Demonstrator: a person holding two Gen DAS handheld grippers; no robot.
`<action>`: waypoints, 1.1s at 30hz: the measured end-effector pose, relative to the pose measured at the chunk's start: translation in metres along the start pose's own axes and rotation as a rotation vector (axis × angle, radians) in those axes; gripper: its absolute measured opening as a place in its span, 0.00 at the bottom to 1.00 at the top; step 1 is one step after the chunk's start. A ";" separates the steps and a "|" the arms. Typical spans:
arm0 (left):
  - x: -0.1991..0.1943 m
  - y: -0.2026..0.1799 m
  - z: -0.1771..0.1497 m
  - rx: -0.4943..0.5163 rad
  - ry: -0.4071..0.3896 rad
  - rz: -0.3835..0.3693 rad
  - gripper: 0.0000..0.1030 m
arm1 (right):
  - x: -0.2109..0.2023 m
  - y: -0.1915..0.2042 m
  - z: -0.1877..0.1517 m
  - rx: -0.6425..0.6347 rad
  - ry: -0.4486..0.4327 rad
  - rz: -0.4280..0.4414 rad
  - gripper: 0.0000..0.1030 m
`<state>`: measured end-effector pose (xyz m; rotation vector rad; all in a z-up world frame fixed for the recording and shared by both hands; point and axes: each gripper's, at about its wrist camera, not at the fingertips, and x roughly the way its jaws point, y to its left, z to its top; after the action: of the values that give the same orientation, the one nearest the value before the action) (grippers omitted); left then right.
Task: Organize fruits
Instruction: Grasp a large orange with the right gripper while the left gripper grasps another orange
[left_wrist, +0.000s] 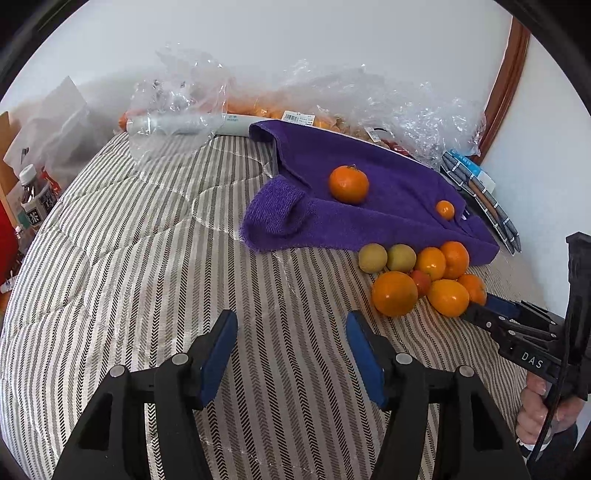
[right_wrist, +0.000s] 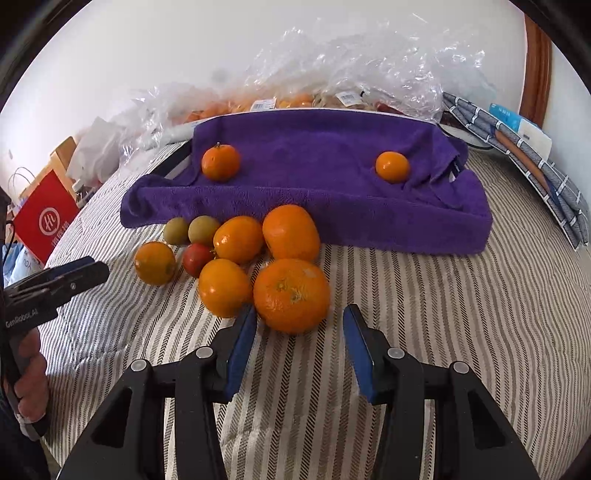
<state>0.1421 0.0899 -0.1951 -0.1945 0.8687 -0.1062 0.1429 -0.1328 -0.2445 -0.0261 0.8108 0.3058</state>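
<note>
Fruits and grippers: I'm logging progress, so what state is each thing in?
Left gripper: open, empty, over bare cover.
Right gripper: open, just short of the big orange.
Towel: draped, holding two oranges.
Fruit pile: loose on the cover, unsorted.
Plastic bags: crumpled behind the towel.

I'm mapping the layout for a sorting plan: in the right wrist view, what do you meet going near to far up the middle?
Right gripper → big orange → oval orange → purple towel → clear plastic bags.
</note>
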 end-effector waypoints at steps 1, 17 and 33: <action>0.000 0.000 0.000 -0.001 -0.001 -0.001 0.57 | 0.002 0.000 0.001 -0.002 0.001 -0.003 0.47; -0.001 -0.016 -0.002 0.022 0.037 -0.107 0.58 | -0.016 -0.013 -0.009 -0.031 -0.053 -0.017 0.41; 0.034 -0.068 0.014 0.085 0.032 -0.013 0.55 | -0.026 -0.041 -0.020 0.008 -0.061 -0.028 0.41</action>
<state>0.1740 0.0196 -0.1976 -0.1190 0.8928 -0.1586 0.1238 -0.1816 -0.2437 -0.0210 0.7508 0.2755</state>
